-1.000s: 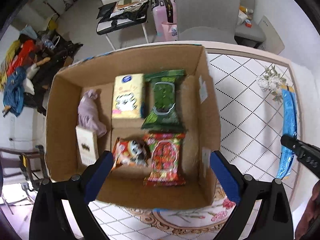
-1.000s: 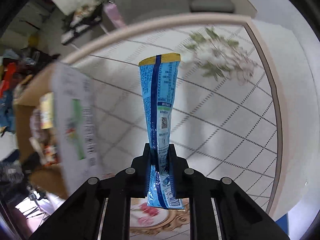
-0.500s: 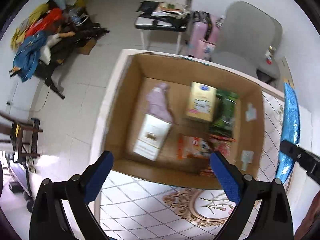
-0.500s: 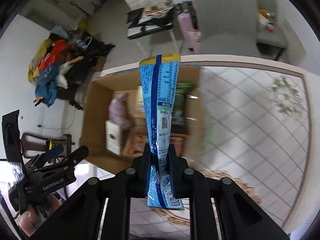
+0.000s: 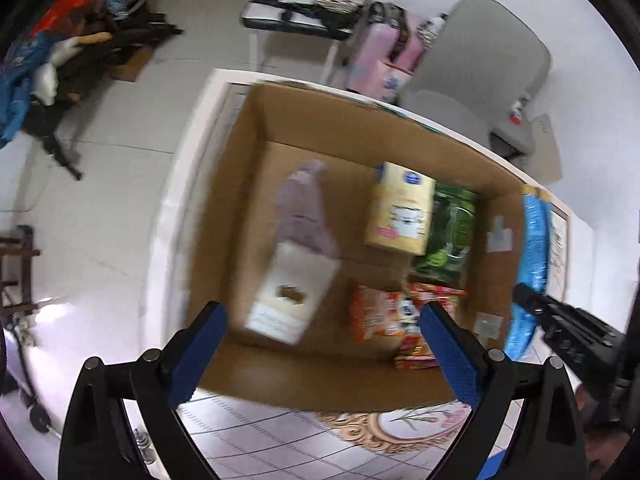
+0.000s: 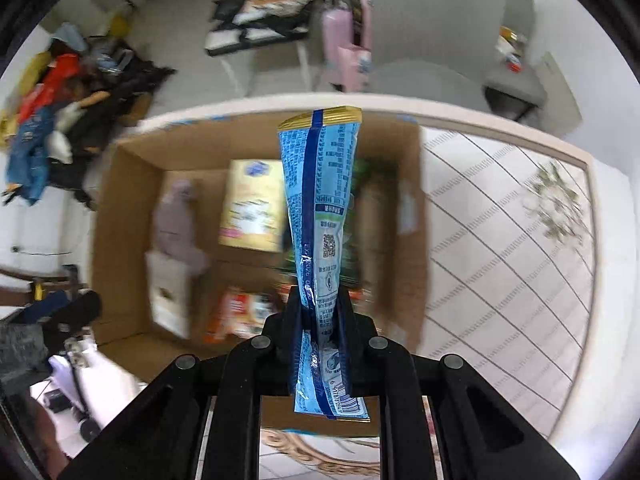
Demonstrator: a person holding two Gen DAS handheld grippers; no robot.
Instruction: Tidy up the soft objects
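My right gripper (image 6: 319, 312) is shut on a long blue snack packet (image 6: 320, 200) and holds it upright above the open cardboard box (image 6: 120, 208). The packet (image 5: 532, 256) also shows in the left wrist view, at the box's right wall (image 5: 496, 264). In the box lie a yellow pack (image 5: 402, 210), a green pack (image 5: 450, 236), a mauve soft toy (image 5: 304, 208), a white carton (image 5: 292, 296) and red-orange packets (image 5: 380, 316). My left gripper (image 5: 324, 344) is open and empty above the box's near wall.
The box stands on a white table with a diamond-patterned cloth (image 6: 500, 240). Grey chairs (image 6: 432, 40), a pink suitcase (image 5: 380, 56) and a heap of clothes (image 6: 52, 92) lie beyond the table. The table's left edge (image 5: 176, 208) is close to the box.
The right gripper has swung left with the blue packet, from over the tablecloth to over the box. The left gripper has shifted left and the box now sits more to its right.
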